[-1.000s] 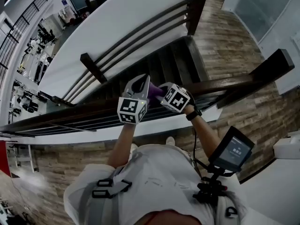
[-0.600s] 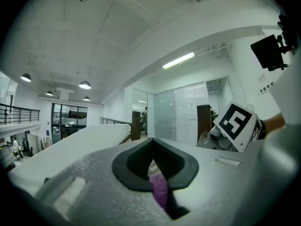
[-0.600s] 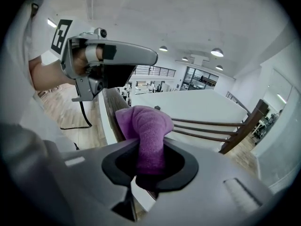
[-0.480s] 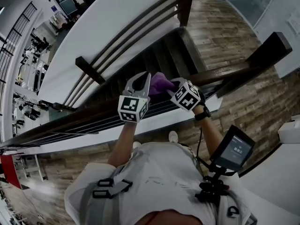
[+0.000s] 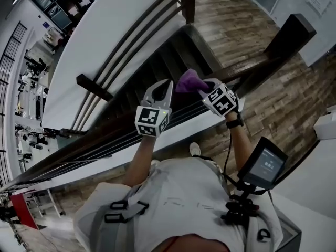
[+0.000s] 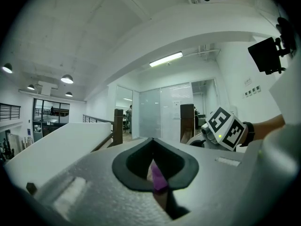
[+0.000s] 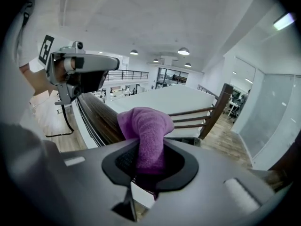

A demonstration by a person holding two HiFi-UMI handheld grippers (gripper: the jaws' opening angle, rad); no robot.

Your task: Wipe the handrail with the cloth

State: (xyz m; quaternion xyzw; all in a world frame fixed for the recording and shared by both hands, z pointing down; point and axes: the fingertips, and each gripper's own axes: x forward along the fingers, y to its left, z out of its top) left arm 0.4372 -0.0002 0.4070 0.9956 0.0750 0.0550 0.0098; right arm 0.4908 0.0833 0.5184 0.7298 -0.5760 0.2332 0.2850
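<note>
The dark wooden handrail [image 5: 113,124] runs from lower left to upper right in the head view. My right gripper [image 5: 203,88] is shut on a purple cloth [image 5: 189,81], which bulges out over the rail's top. In the right gripper view the cloth [image 7: 146,126] rises from the shut jaws beside the handrail [image 7: 101,119]. My left gripper [image 5: 161,88] hovers just left of the cloth, above the rail and apart from it. Its jaws stand together in the left gripper view [image 6: 155,173], with a thin purple sliver at the seam that I cannot identify.
Beyond the rail a dark staircase [image 5: 157,62] drops away, with a second railing and post [image 5: 89,83] on its far side. A thick newel post [image 5: 291,28] ends the handrail at the upper right. A screen device [image 5: 265,164] hangs at the person's right side.
The right gripper has carried the cloth up and to the right along the handrail, away from the left gripper. The left gripper has stayed roughly where it was.
</note>
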